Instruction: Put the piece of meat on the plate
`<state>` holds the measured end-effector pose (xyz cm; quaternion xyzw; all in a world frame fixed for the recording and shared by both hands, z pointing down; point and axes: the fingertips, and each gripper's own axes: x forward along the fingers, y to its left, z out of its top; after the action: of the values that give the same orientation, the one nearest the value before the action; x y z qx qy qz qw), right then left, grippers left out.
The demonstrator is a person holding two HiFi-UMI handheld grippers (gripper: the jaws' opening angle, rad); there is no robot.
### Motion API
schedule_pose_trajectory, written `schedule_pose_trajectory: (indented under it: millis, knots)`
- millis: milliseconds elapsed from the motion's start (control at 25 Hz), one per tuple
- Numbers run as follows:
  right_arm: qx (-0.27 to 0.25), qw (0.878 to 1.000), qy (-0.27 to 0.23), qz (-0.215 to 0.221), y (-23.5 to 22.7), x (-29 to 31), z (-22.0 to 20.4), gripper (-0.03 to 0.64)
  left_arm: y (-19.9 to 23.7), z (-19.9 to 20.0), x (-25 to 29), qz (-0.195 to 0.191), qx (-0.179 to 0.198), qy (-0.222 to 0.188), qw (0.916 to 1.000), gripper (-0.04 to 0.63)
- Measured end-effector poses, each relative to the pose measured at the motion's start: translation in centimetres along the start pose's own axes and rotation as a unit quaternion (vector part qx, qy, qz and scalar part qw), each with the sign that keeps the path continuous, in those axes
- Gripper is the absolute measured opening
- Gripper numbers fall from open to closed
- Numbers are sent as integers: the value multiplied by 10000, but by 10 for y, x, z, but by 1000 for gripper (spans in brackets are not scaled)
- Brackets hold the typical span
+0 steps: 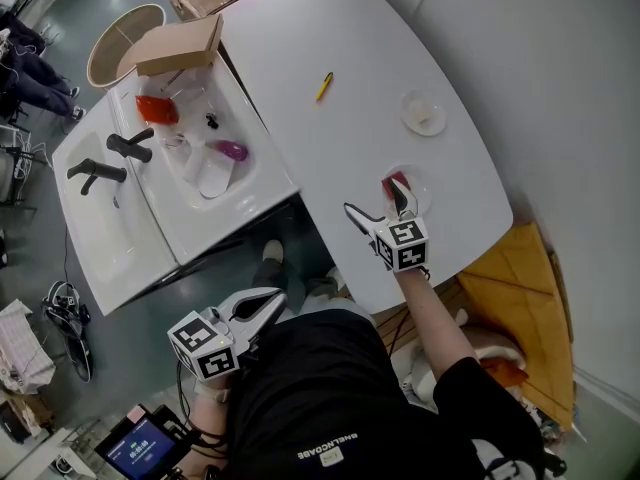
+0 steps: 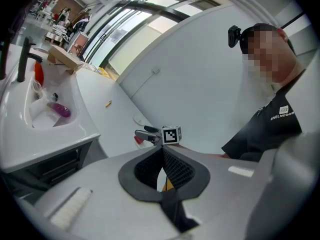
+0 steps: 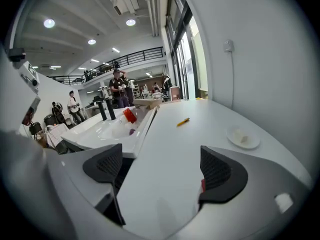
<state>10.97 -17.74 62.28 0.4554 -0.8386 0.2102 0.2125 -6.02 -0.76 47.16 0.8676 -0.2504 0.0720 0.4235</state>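
- The piece of meat (image 1: 392, 181), red, lies on the plate (image 1: 419, 179), which sits on the white worktop (image 1: 330, 158) close to its near edge, at about 4 o'clock in the head view
- The right gripper (image 1: 373, 196) is released: in the right gripper view its jaws stand wide apart with only bare worktop between them
- In the head view one jaw of this gripper reaches over the plate beside the meat and the other lies off the plate at its 9 o'clock; whether the jaw touches the meat cannot be told
- In the right gripper view (image 3: 162, 169) a thin red sliver of the meat (image 3: 202, 185) shows just inside the jaw at 3 o'clock
- The left gripper (image 1: 278, 296) is clenched on nothing: in the left gripper view (image 2: 162, 154) its ribbed pads meet
- It is held off the worktop, close to the person's dark shirt, at about 7 o'clock from the plate
- A small plate (image 1: 424, 114) with a pale bit on it stands at 12 o'clock from the meat's plate, well apart
- A yellow pen (image 1: 324, 86) lies at 11 o'clock from the meat, farther off
- The sink (image 1: 250, 138) adjoins the worktop at 9 o'clock; a purple thing (image 1: 230, 150) and a red thing (image 1: 157, 108) lie in it
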Motion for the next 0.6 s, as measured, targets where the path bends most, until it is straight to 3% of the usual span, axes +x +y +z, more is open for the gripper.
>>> schedule_pose_trajectory:
  millis: [280, 600]
  knots:
    - [150, 9976, -459, 486, 51, -29, 28, 465, -8, 0, 6, -202, 160, 33, 9997, 18]
    - [669, 9923, -858, 588, 86, -47, 60, 313, 9, 23, 5, -608, 123, 78, 9980, 20]
